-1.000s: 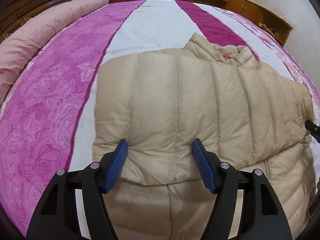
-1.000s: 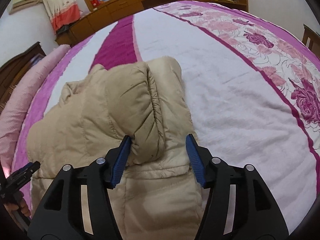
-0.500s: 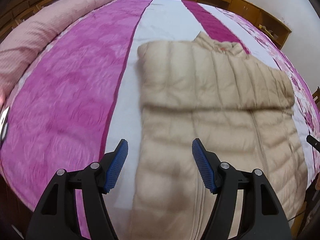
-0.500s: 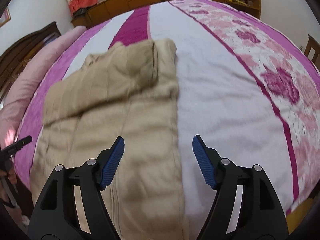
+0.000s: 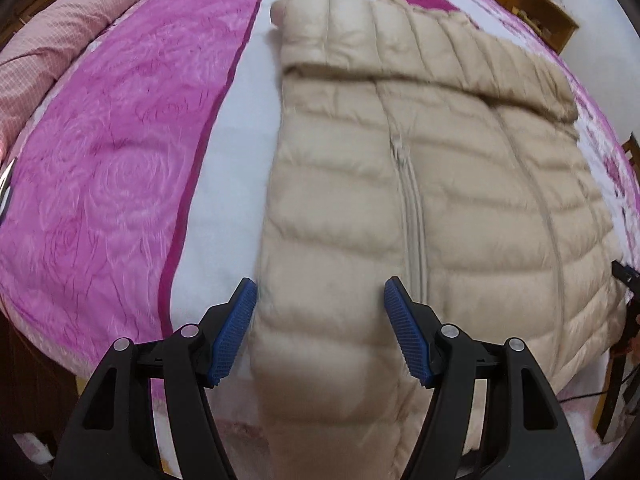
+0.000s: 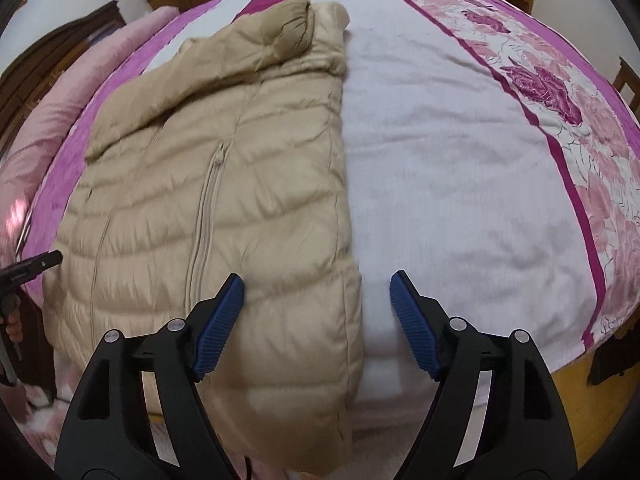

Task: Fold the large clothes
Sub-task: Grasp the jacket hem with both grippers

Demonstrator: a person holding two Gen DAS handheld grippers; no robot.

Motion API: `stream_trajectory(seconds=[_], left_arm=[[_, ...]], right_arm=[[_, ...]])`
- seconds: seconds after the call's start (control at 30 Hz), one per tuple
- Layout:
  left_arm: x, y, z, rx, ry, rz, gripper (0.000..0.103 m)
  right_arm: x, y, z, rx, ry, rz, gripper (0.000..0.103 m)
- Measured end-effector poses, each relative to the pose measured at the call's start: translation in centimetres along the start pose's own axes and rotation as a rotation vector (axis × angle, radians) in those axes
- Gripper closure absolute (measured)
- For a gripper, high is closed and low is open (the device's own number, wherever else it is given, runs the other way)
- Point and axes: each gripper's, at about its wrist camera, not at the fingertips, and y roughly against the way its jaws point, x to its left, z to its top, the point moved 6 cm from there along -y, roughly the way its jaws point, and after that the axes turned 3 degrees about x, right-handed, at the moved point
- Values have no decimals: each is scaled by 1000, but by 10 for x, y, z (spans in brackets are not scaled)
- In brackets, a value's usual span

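across the bed's [image 6: 440, 140] near edge the beige puffer jacket [image 6: 224, 184] is lying with sleeves already folded over its top; both hand-held grippers, left [image 5: 320, 332] and right [image 6: 316, 326], are hovering released, jaws just widening on the right, hem fold remaining.

The jacket [image 5: 420, 200] lies on the bed [image 5: 120, 160], its folded sleeves across the far end.
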Motion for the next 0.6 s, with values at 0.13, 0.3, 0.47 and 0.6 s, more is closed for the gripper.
stream_trajectory(seconds=[0.13, 0.3, 0.47, 0.6], left_arm=[[-1, -3, -13, 35, 4, -21, 32], [-11, -7, -28, 80, -19, -113, 31], [-27, -8, -34, 89, -66, -179, 31], [-28, -14, -37, 99, -68, -163, 65]], right_arm=[[8, 1, -9, 29, 45, 20, 27], [23, -2, -18, 67, 103, 69, 27], [35, -5, -23, 80, 148, 84, 25], [40, -4, -23, 79, 174, 91, 47]])
